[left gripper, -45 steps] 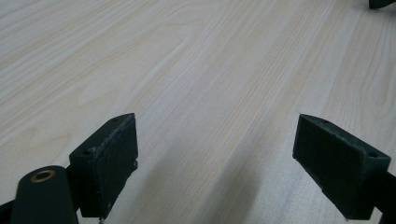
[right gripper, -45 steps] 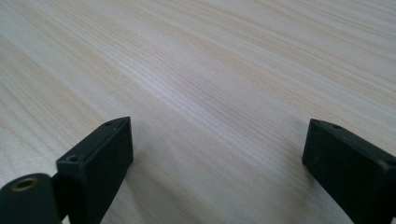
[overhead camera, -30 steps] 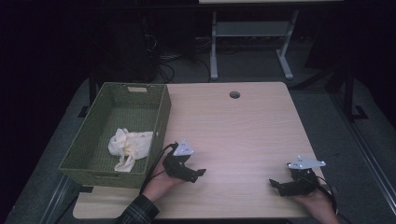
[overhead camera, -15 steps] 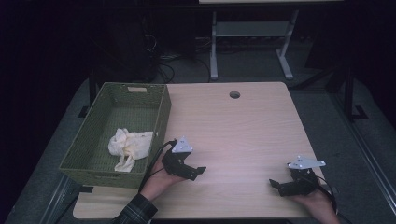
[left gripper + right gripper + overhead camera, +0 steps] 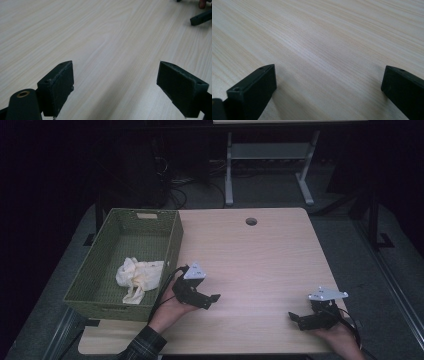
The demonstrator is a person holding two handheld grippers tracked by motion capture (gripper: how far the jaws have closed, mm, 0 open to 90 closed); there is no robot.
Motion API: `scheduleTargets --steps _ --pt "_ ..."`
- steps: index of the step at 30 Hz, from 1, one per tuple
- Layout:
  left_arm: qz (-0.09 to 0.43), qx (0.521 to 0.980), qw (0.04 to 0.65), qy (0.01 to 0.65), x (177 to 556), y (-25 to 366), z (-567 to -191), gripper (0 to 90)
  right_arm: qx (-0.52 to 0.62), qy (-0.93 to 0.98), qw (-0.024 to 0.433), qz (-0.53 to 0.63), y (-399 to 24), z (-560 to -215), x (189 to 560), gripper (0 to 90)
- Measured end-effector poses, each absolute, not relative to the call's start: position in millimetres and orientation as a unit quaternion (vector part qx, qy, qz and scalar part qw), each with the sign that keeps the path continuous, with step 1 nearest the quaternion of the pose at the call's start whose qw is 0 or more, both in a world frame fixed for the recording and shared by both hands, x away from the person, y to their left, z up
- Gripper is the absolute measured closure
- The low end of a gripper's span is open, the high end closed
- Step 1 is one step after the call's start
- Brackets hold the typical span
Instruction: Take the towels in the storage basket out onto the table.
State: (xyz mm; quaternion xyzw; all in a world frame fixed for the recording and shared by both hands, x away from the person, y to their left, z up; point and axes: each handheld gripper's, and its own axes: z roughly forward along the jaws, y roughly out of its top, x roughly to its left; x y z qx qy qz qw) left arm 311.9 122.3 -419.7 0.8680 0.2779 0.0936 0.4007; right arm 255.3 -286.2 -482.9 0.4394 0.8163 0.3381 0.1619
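Observation:
A cream cloth (image 5: 138, 276) lies crumpled inside the green woven basket (image 5: 173, 246) at the table's left side. My left gripper (image 5: 212, 300) rests low over the wooden table (image 5: 260, 260) just right of the basket, open, with bare wood between its jaws (image 5: 112, 85). My right gripper (image 5: 295, 319) sits near the front right edge, open too, nothing between its jaws (image 5: 329, 87). In the left gripper view the right gripper's jaw tip (image 5: 201, 18) appears at the top right.
A round cable hole (image 5: 251, 221) sits near the table's far edge. Beyond the table stands a grey metal frame (image 5: 265, 155) with cables on the dark floor. The basket's near right wall is close to my left hand.

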Motion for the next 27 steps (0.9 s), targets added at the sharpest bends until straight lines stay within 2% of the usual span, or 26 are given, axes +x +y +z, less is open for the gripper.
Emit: scheduleTargets --steps 27 --pt "0.073 0.864 0.415 0.275 328 126 -380 13.2 0.438 0.817 0.163 0.339 -286 -483 256 0.0"
